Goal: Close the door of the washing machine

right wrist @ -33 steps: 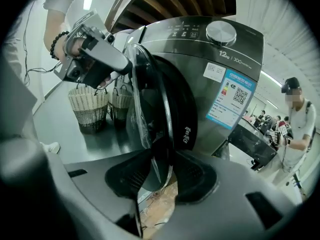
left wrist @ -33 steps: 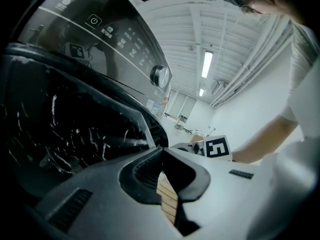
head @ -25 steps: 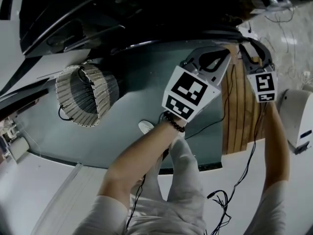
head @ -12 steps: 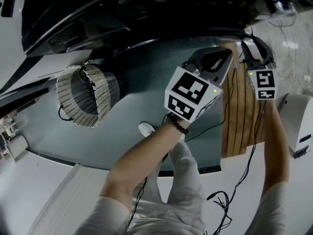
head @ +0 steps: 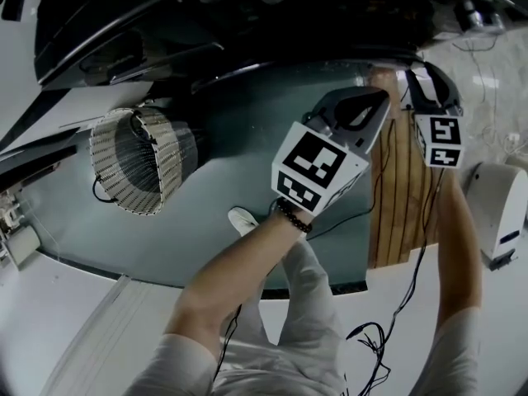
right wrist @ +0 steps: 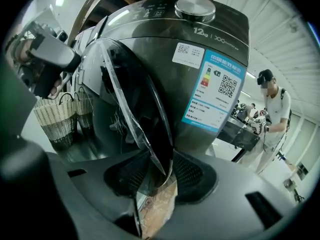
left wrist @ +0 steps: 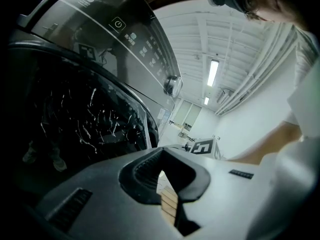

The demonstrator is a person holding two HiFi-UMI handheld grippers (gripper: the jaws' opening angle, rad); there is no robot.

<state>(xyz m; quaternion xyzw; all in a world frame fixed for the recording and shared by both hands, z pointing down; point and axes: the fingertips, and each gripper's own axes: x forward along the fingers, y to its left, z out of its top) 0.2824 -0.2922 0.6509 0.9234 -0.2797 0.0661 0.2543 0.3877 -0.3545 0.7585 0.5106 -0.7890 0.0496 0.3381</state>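
The dark grey washing machine (right wrist: 215,84) fills the right gripper view. Its round glass door (right wrist: 135,109) stands ajar, edge toward me. My right gripper (right wrist: 160,171) is open. Its jaws have just been opening, and the door's thin rim runs between them without being pressed. In the head view the right gripper (head: 425,77) is up against the machine's dark front (head: 247,15). My left gripper (head: 363,106) hangs beside it, shut on nothing. In the left gripper view, the left gripper (left wrist: 161,176) points along the door glass (left wrist: 90,119) and control panel (left wrist: 135,39).
A woven basket (head: 136,159) stands on the floor left of the machine. Wooden boards (head: 400,196) lie under the grippers, with a white appliance (head: 495,213) at the right and cables (head: 371,337) trailing down. A person (right wrist: 272,109) stands further back on the right.
The right gripper has drifted slightly left along the machine's front. The left gripper stays in about the same place.
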